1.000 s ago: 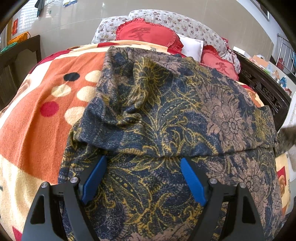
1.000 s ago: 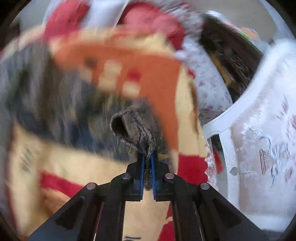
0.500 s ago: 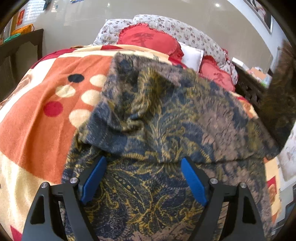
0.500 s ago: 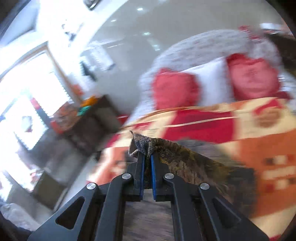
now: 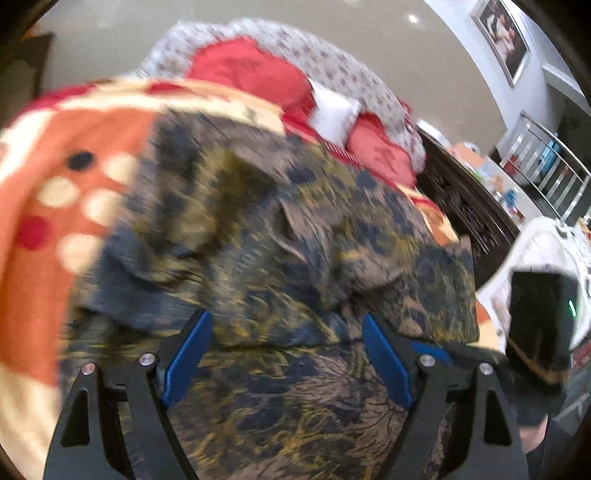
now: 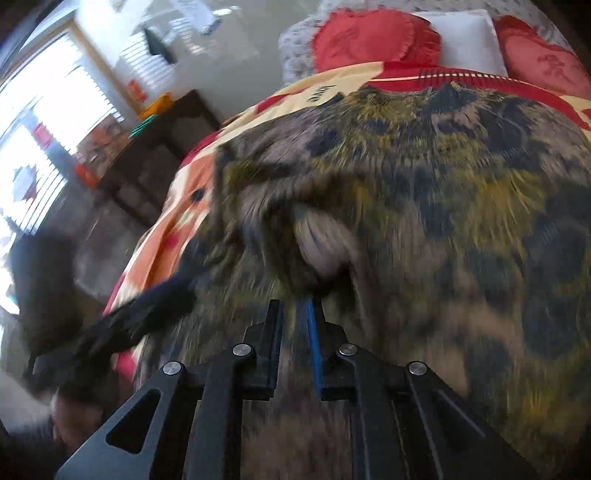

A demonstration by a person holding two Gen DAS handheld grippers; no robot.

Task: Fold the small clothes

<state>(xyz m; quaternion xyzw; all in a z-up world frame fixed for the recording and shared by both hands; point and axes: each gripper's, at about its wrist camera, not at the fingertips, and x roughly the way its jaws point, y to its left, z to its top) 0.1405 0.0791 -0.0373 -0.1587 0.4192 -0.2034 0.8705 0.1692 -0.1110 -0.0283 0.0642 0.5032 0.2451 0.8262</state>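
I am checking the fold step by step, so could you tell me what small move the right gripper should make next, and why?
Probably open a little wider and draw back. The right gripper has just been opening, with a bunched edge of the patterned garment between its fingers, and that flap already lies over the rest of the cloth on the blanket. The left gripper hangs open above it.

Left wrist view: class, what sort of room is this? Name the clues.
Most likely a bedroom: a bed with an orange spotted blanket, red cushions at its head, and a framed picture on the wall.
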